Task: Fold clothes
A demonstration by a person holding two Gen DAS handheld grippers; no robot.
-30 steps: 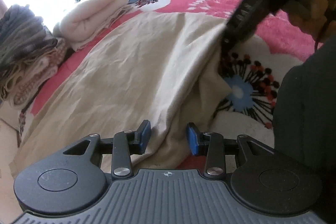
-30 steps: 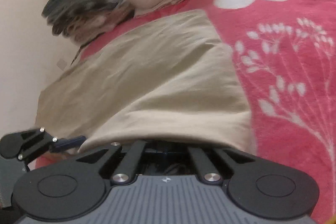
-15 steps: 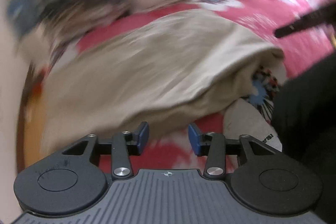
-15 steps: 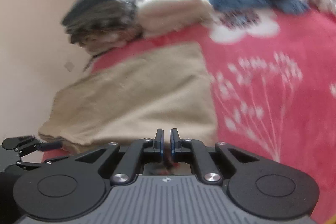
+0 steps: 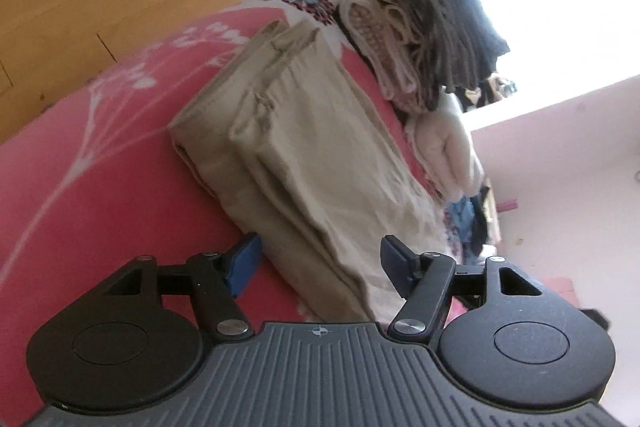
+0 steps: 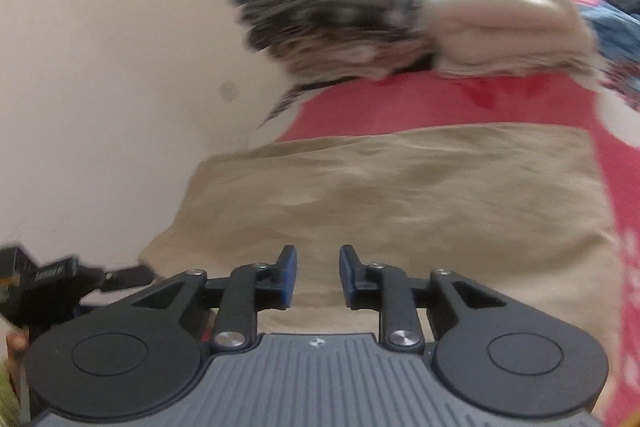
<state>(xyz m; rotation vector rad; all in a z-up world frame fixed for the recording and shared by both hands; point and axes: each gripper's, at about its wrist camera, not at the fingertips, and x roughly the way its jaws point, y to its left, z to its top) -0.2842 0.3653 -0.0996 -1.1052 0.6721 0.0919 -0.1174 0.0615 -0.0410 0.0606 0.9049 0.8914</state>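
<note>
We see the folded trousers [image 6: 400,195] lying flat on the bedspread [image 6: 440,99], just ahead of our right gripper [image 6: 318,277]. Behind them a stack of folded clothes [image 6: 328,11] stands beside a folded blanket [image 6: 504,23] to its right. Our left gripper [image 6: 80,277] reaches in at the trousers' left edge.

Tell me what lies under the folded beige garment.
The folded beige garment lies on a pink floral bedspread, which shows all around it. Whatever sits between its own layers, or directly beneath it, is covered.
</note>
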